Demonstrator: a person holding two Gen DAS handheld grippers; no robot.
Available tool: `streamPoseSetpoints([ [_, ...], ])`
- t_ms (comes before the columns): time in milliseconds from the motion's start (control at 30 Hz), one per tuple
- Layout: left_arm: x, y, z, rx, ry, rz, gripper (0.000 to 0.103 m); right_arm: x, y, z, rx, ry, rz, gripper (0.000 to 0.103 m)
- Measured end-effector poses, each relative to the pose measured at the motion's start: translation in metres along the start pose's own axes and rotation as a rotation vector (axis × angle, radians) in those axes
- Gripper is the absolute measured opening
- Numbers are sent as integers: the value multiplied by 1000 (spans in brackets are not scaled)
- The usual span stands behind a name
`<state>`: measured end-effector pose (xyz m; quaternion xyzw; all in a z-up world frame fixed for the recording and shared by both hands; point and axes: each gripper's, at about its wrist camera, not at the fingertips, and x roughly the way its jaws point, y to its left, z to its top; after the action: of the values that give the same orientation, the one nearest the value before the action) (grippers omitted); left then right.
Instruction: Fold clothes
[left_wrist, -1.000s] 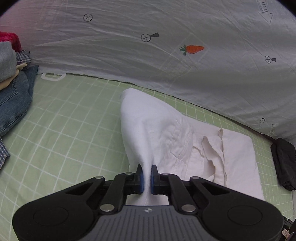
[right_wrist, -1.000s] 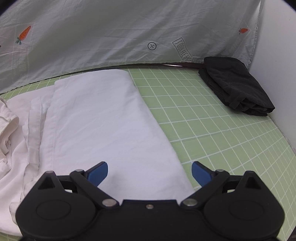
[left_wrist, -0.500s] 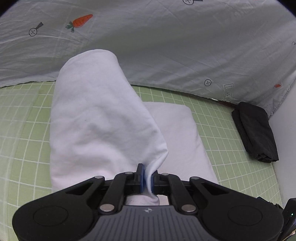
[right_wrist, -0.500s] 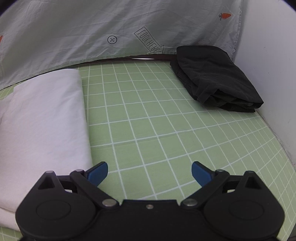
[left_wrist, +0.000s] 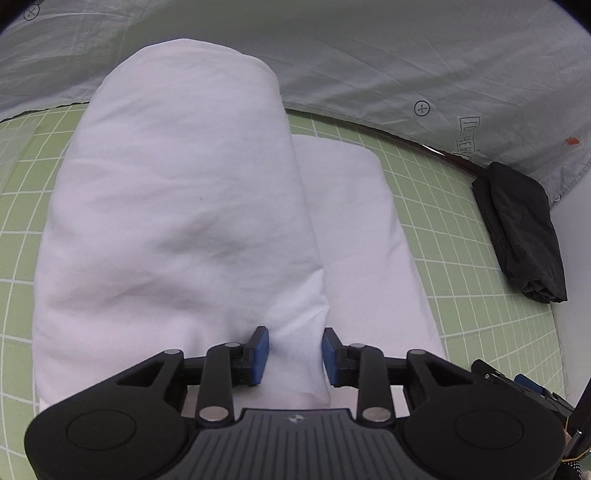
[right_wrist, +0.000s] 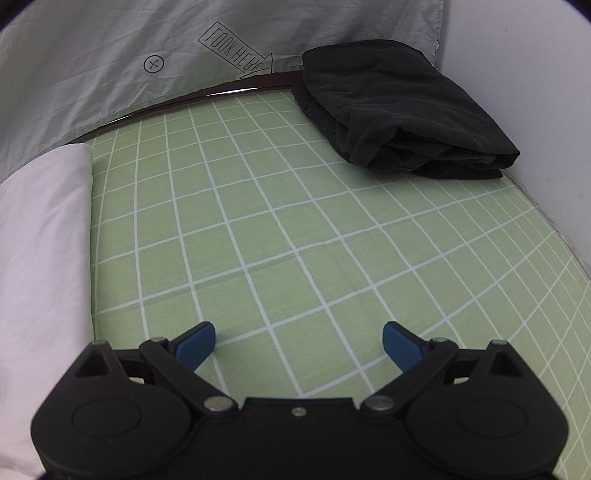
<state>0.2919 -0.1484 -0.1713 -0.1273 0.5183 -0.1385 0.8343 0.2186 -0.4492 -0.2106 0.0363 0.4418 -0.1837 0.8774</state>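
Note:
A white garment (left_wrist: 177, 221) lies folded over itself on the green checked mat (left_wrist: 454, 229), its upper layer bulging above the flat lower layer. My left gripper (left_wrist: 294, 350) sits at the near end of that upper fold. Its jaws are opening, the blue pads stand apart, and a tuck of white cloth still lies between them without being pinched. In the right wrist view the garment's edge (right_wrist: 40, 236) shows at the left. My right gripper (right_wrist: 298, 341) hovers open over bare mat (right_wrist: 280, 221), beside the garment, with nothing between its fingers.
A folded black garment (right_wrist: 399, 107) lies at the mat's far right corner, also seen as the black garment (left_wrist: 517, 229) in the left wrist view. A grey printed sheet (right_wrist: 110, 51) hangs behind the mat. A white wall (right_wrist: 535, 92) bounds the right side.
The left gripper carried the white fold over to the right, laid it on the lower layer and parted its pads. The right gripper slid right, off the garment onto bare mat.

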Motion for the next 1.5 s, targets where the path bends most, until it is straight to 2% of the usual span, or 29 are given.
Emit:
streamPoseSetpoints([
  [100, -24, -9, 2, 49, -52, -8, 60, -16, 13, 3, -35, -44, 23, 99],
  [167, -42, -10, 1, 75, -97, 12, 63, -26, 21, 9, -33, -68, 59, 100],
  [333, -69, 19, 0, 20, -155, 153, 72, -47, 55, 24, -91, -132, 170, 100],
  [433, -73, 51, -3, -78, -135, 240, 72, -52, 81, 33, -140, -145, 257, 100],
  [500, -73, 76, -8, -167, -107, 269, 72, -55, 102, 39, -181, -146, 323, 100],
  [633, -70, 112, -20, -305, -76, 276, 72, -60, 142, 51, -274, -140, 461, 100],
  [767, -58, 127, -29, -373, -49, 263, 73, -62, 182, 53, -369, -126, 580, 99],
  [833, -54, 130, -29, -385, -45, 251, 74, -55, 193, 55, -353, -79, 654, 95],
  [900, -51, 133, -28, -388, -40, 243, 79, -47, 203, 57, -320, -21, 731, 90],
  [1033, -46, 138, -25, -396, -32, 219, 81, -19, 215, 57, -216, 128, 854, 83],
  [1100, -44, 138, -24, -391, -28, 216, 82, -6, 215, 55, -147, 193, 912, 68],
  [1133, -42, 138, -24, -389, -25, 214, 83, 0, 214, 54, -113, 226, 941, 68],
  [1167, -41, 139, -23, -387, -23, 213, 83, 1, 214, 53, -97, 233, 953, 62],
  [1200, -40, 139, -23, -384, -22, 212, 83, -2, 213, 53, -96, 220, 953, 50],
  [1300, -41, 137, -20, -374, -22, 212, 83, -16, 206, 50, -101, 169, 953, 28],
  [1433, -52, 126, -13, -334, -49, 204, 83, -34, 193, 59, -19, 126, 1011, 11],
  [1500, -61, 118, -10, -314, -75, 180, 83, -42, 180, 67, 42, 114, 1055, 7],
])
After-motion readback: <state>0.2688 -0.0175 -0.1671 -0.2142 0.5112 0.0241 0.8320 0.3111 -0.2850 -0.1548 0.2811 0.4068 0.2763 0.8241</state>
